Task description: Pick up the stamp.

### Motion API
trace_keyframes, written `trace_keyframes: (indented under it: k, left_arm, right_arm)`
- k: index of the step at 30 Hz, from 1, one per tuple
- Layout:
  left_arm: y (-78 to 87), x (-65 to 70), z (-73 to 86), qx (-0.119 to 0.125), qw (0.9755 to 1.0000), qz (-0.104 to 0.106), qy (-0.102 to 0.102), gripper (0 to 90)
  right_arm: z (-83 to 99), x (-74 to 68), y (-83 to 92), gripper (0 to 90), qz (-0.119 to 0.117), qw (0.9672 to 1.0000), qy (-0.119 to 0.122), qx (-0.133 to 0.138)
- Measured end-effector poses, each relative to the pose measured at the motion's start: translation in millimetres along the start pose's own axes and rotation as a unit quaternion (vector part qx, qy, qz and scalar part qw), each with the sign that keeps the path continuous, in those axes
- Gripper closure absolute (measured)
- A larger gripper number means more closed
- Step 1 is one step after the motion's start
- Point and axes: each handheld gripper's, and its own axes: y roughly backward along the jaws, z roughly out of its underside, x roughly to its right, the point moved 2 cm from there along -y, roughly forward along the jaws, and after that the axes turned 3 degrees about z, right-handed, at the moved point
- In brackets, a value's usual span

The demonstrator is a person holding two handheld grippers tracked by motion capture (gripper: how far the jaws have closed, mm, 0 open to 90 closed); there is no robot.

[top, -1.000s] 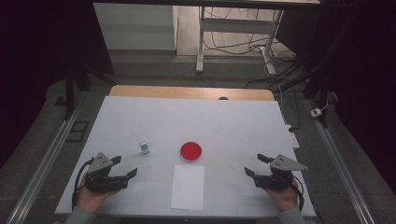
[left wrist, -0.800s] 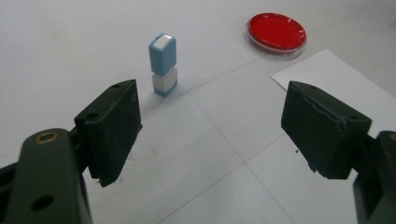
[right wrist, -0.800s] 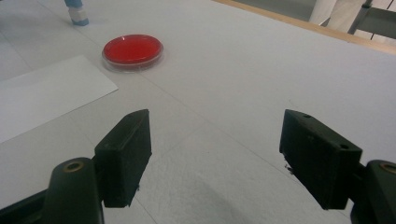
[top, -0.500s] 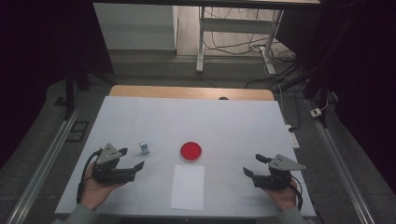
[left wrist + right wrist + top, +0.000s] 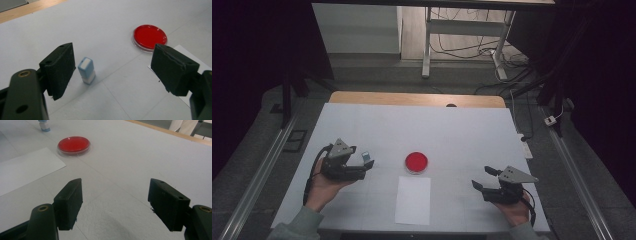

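Block (image 5: 86, 70) is looking small, light, rigid and tippy, standing upright just ahead of the left gripper (image 5: 112, 68), whose jaws are gaping wide around nothing. Taking it low across its flat sides is looking safest; right gripper (image 5: 117, 203) is idling wide too, holding nothing

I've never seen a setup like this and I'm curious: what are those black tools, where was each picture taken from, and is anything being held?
A person holds a hand-operated gripper in each hand. The high view looks down on the white table; the two other views ride on the grippers, looking along their black jaws. On the table lie a red round dish, a white paper sheet and a small blue-and-white block. The left gripper is open, nearing the block. The right gripper is open too, empty. Nothing is held.
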Motion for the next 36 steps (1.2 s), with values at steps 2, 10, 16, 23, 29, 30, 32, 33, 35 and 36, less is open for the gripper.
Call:
trace_keyframes:
  k: [2, 10, 16, 23, 29, 30, 32, 33, 35, 36]
  left_arm:
    - [-6.0, -10.2, -4.6, -0.002, 0.9998, 0.007, 0.017, 20.0]
    - [-28.2, -25.9, -17.0, -0.036, 0.9992, 0.005, 0.015, 21.5]
    - [-36.9, -32.1, -19.3, -0.056, 0.9984, -0.005, 0.006, 22.5]
    - [-45.7, -32.9, -13.0, -0.080, 0.9967, 0.004, -0.015, 24.2]
    - [-48.2, -35.9, -7.6, -0.091, 0.9954, 0.005, -0.029, 31.1]
    - [-48.8, -37.6, -6.1, -0.094, 0.9951, 0.007, -0.031, 32.4]
    - [-49.7, -38.9, -4.4, -0.095, 0.9949, 0.012, -0.031, 35.3]
    - [-49.7, -38.9, -4.4, -0.095, 0.9949, 0.012, -0.031, 36.7]
    - [-51.4, -39.9, -2.9, -0.100, 0.9944, 0.017, -0.031, 38.9]
    - [-52.7, -41.0, -1.8, -0.103, 0.9939, 0.021, -0.032, 39.8]
  right_arm:
    - [0.1, 0.2, 0.2, 27.8, 0.001, 1.0000, 0.000, 0.000]
    - [0.0, 1.4, 0.7, 28.1, 0.005, 1.0000, 0.001, -0.002]
    - [1.1, 1.3, 0.5, 28.2, 0.005, 1.0000, 0.002, -0.005]
    - [1.5, 1.3, 0.2, 28.4, 0.007, 0.9999, 0.004, -0.007]
    - [2.5, 0.3, -1.1, 28.7, 0.006, 0.9999, 0.005, -0.011]
    - [2.7, 0.2, -1.2, 28.7, 0.006, 0.9999, 0.005, -0.011]
    - [2.7, 0.3, -1.2, 28.8, 0.006, 0.9999, 0.004, -0.011]
    - [2.7, 0.4, -1.2, 28.8, 0.006, 0.9999, 0.004, -0.010]
    - [3.2, 0.9, -1.2, 28.8, 0.008, 0.9999, 0.004, -0.011]
    - [3.6, 0.9, -1.3, 28.8, 0.009, 0.9999, 0.003, -0.012]
